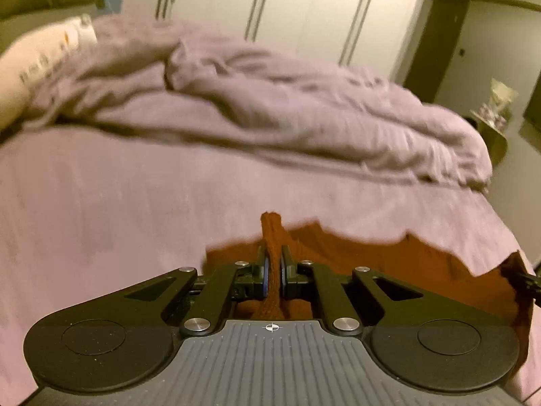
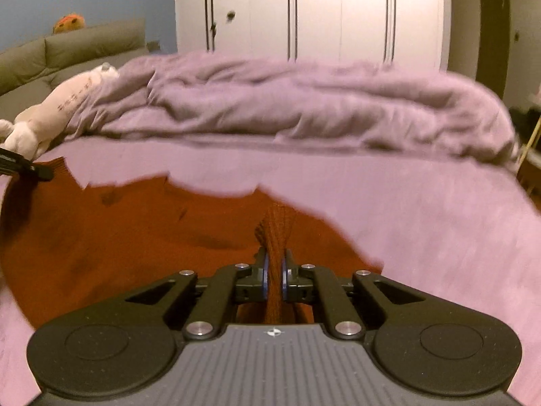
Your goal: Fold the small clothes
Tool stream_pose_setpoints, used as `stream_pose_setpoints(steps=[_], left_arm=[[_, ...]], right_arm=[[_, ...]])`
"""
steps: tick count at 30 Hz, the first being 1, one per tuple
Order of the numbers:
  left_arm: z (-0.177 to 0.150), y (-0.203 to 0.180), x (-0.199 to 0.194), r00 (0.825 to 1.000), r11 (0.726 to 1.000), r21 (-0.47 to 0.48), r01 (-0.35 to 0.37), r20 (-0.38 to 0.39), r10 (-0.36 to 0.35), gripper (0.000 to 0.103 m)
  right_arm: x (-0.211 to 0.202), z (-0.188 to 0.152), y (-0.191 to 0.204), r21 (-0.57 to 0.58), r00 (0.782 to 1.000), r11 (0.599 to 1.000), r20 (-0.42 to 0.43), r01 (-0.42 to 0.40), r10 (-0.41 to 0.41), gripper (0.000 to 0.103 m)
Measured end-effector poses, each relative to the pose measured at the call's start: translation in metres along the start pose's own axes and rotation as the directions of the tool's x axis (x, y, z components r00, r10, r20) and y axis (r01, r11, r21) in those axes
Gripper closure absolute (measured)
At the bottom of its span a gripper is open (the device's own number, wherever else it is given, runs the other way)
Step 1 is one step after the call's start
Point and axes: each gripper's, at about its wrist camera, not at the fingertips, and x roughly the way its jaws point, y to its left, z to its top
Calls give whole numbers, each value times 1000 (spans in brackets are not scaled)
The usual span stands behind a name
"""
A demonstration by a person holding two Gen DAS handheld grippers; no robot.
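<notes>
Left tongs (image 1: pixel 274 267) and right tongs (image 2: pixel 274 270) each pinched on rust-orange ribbed knit garment (image 2: pixel 135 230), spread on pink bed sheet (image 2: pixel 422 220) between tongs. Soft, light, limp, likely to sag; hold edge corners.

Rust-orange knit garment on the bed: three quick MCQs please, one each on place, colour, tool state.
1. Where does the rust-orange knit garment lie?
A. on the pink bedsheet
B. on the green sofa
C. on the floor

2. What colour is the crumpled duvet beyond it?
A. white
B. mauve
C. green

3. How does the left tool stand?
A. wide open above the cloth
B. shut on nothing
C. shut on a fold of the garment

Key: 1 A, the pink bedsheet surrounds it; 2 B, its folds are mauve against the white wardrobe; 3 C, knit cloth is pinched between its blue pads, as in the right tool.
</notes>
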Motion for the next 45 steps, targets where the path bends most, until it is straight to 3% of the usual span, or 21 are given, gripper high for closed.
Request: stream_pose_setpoints(steps=[4, 6, 9, 12, 15, 18, 22, 25, 28, 31, 33, 36, 39, 41, 43, 44, 45], left_arm=[[26, -8, 23, 994, 996, 13, -85, 71, 84, 94], [33, -13, 46, 992, 994, 14, -110, 60, 109, 94], [30, -17, 79, 988, 988, 31, -153, 36, 152, 94], [15, -22, 109, 973, 968, 105, -228, 38, 225, 94], [-3, -16, 127, 962, 955, 122, -272, 1, 273, 93], [-18, -6, 136, 948, 944, 125, -305, -50, 313, 86], [-23, 21, 104, 980, 982, -42, -184, -86, 180, 85], [-38, 37, 62, 992, 989, -113, -97, -86, 87, 76], [-57, 40, 29, 990, 991, -86, -103, -104, 94, 66], [-78, 43, 10, 983, 991, -89, -97, -163, 82, 55], [-90, 45, 8, 977, 991, -116, -72, -209, 47, 55], [-98, 45, 7, 977, 986, -163, -40, -212, 5, 55], [-96, 43, 6, 978, 980, -200, -25, -206, -17, 55], [-96, 39, 7, 978, 983, -179, -26, -207, -12, 65], [-94, 34, 9, 976, 989, -133, -62, -216, 32, 87], [-93, 34, 8, 977, 990, -124, -72, -207, 45, 89], [-91, 35, 6, 980, 988, -134, -78, -193, 51, 91]], right_arm=[[29, 31, 0, -27, 991, 993, 75, 116, -114, 97], [52, 40, 0, -19, 987, 989, 75, 147, -145, 97], [90, 42, 0, -6, 983, 984, 38, 178, -178, 97], [123, 27, 3, -23, 975, 975, -6, 222, -222, 97], [144, 13, -3, 0, 965, 968, -66, 253, -252, 97], [155, 6, -12, 38, 960, 967, -136, 251, -244, 97], [122, 5, -20, 92, 972, 972, -109, 217, -206, 92], [76, -11, -23, 118, 984, 981, -107, 154, -142, 65], [27, -43, -27, 184, 992, 979, -107, 91, -72, 58], [-1, -76, -27, 249, 988, 965, -148, 77, -41, 58], [-11, -88, -25, 268, 988, 960, -148, 84, -45, 58], [-12, -89, -28, 330, 989, 942, -145, 62, -14, 58], [-6, -86, -29, 380, 989, 924, -146, 43, 14, 71], [-7, -82, -24, 353, 990, 934, -143, 55, -4, 81], [-9, -79, -19, 308, 989, 948, -144, 75, -32, 88], [-10, -77, -16, 277, 988, 956, -142, 95, -57, 95], [-13, -75, -13, 245, 988, 963, -130, 116, -86, 96]])
